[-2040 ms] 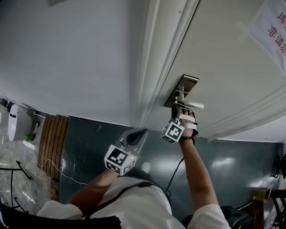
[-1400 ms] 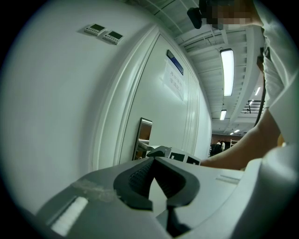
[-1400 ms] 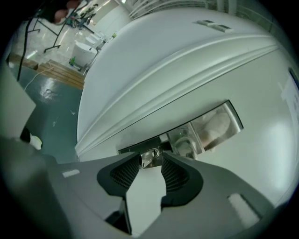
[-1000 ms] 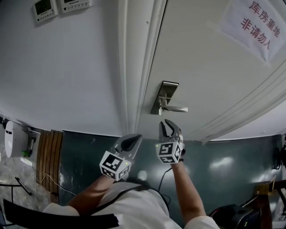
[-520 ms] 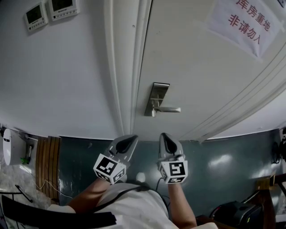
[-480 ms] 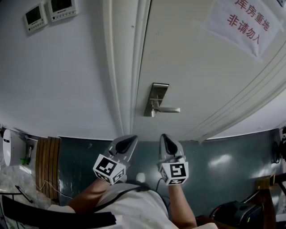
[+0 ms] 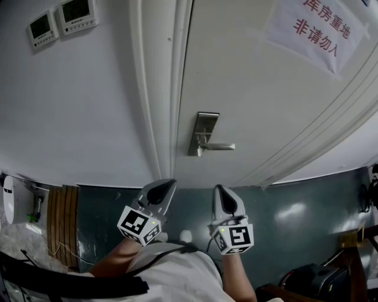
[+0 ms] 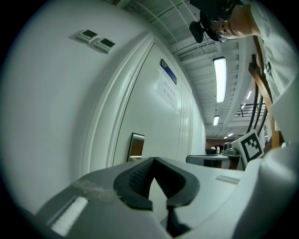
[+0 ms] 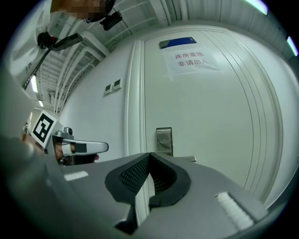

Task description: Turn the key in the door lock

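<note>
A steel lock plate (image 7: 203, 133) with a lever handle (image 7: 220, 146) sits on the white door (image 7: 266, 100); I cannot make out a key on it. Both grippers hang well below it, side by side and away from the door. My left gripper (image 7: 167, 184) is shut and holds nothing. My right gripper (image 7: 220, 189) is shut too, with nothing between its pads. In the left gripper view the lock plate (image 8: 136, 145) stands beyond the closed tips (image 8: 153, 159). In the right gripper view the plate (image 9: 164, 139) stands just above the closed tips (image 9: 149, 155).
A paper sign (image 7: 316, 29) with red print hangs on the door at the upper right. Two wall controllers (image 7: 62, 17) sit left of the door frame (image 7: 159, 88). The floor below is dark green, with a wooden slat panel (image 7: 62, 218) at the left.
The right gripper has drawn back from the lock plate, rolled, and its jaws went from open to shut on nothing. The left gripper has hardly moved.
</note>
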{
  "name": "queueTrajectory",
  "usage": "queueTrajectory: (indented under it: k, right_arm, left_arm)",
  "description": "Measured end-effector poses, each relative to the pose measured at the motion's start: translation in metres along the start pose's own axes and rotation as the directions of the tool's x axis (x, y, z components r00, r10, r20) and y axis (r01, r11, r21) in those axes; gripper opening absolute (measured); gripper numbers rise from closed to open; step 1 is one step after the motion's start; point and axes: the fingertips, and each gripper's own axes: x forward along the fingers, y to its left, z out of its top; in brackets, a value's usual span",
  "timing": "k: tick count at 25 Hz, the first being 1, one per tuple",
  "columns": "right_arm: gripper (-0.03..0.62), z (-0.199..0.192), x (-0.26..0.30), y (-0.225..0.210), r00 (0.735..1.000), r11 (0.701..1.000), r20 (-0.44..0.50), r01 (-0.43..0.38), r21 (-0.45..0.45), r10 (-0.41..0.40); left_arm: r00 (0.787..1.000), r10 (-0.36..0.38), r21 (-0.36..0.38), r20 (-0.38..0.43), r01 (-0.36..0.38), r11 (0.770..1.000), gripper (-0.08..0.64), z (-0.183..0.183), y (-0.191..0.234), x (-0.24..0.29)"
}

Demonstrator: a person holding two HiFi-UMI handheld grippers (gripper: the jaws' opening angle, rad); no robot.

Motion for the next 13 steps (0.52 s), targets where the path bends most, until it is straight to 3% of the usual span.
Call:
queueTrajectory:
  k: [13]
  right_arm:
    - [0.008, -0.006, 0.012, -0.002, 1.000, 1.000, -0.024, 0.008, -0.001, -0.008]
  left_arm:
    - [1.000, -0.007, -0.003, -0.001, 0.007, 1.000, 0.006, 0.000, 0.004, 0.005]
